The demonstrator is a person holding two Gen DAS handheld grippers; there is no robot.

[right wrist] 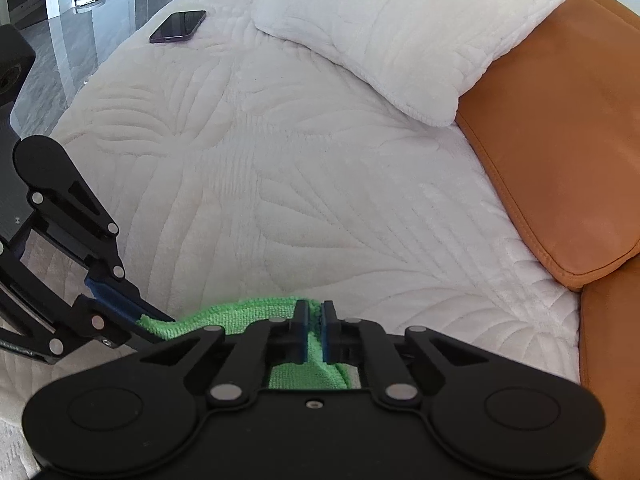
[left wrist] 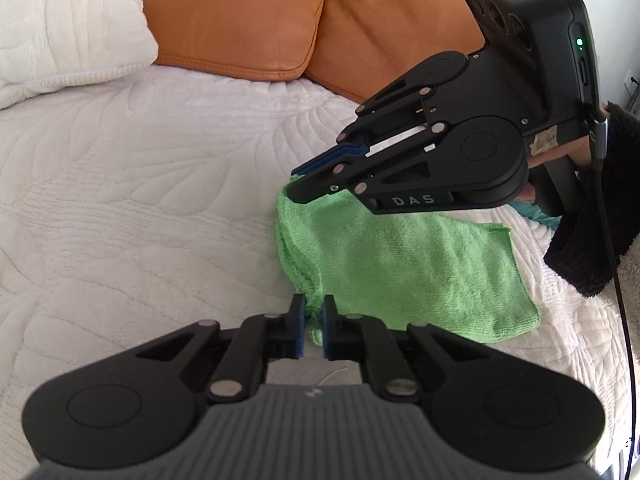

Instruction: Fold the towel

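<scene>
The green towel [left wrist: 400,272] lies folded on the white quilted bed [left wrist: 140,200] at centre right of the left view, both left tongs [left wrist: 313,326] and right tongs [right wrist: 315,332] pinched shut on its corners, the cloth's edges partly hidden behind their fingers.

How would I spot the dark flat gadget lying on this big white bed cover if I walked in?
Start at the white quilted cover over the orange sofa, then find the white pillow at its far end. Beside that pillow, near the cover's edge by the shiny floor, lies the phone. It is the only dark, flat, glossy thing there; the towel is bright green.
</scene>
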